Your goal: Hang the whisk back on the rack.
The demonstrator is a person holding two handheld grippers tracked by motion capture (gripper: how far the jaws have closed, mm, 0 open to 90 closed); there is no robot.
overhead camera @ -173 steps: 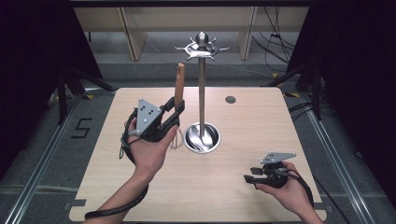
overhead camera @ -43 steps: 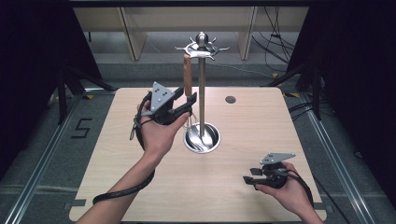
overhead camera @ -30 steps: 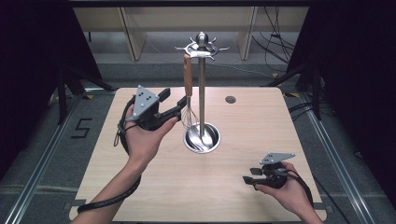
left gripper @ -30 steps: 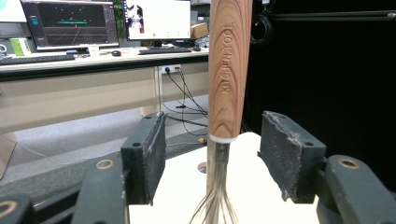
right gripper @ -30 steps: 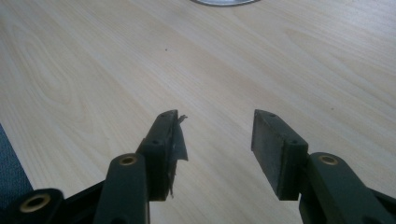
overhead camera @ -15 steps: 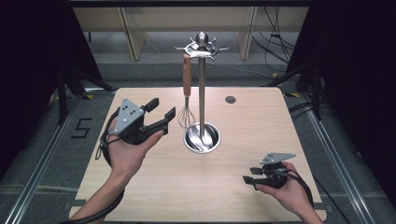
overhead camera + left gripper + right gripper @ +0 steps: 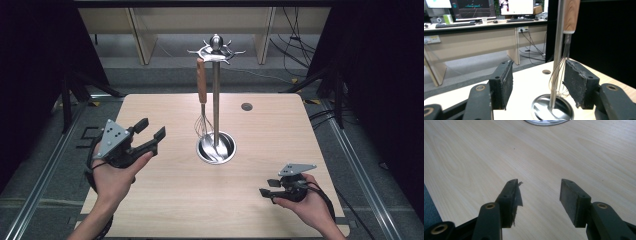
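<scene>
Wooden-handled wire whisk (image 7: 201, 97) hangs from the hooked top of the polished steel utensil stand (image 7: 216, 90) at the centre of the light wooden counter (image 7: 200, 200). The left gripper view resolves the whisk's wire loops (image 7: 560, 75) above the stand's round base. Left hand-held gripper (image 7: 152, 135): at 9 o'clock from the stand, raised in an upturned palm, jaws wide and empty. Right hand-held gripper (image 7: 266, 189): at 5 o'clock, low on the counter; its jaws have just been opening and stand wide, nothing between them.
</scene>
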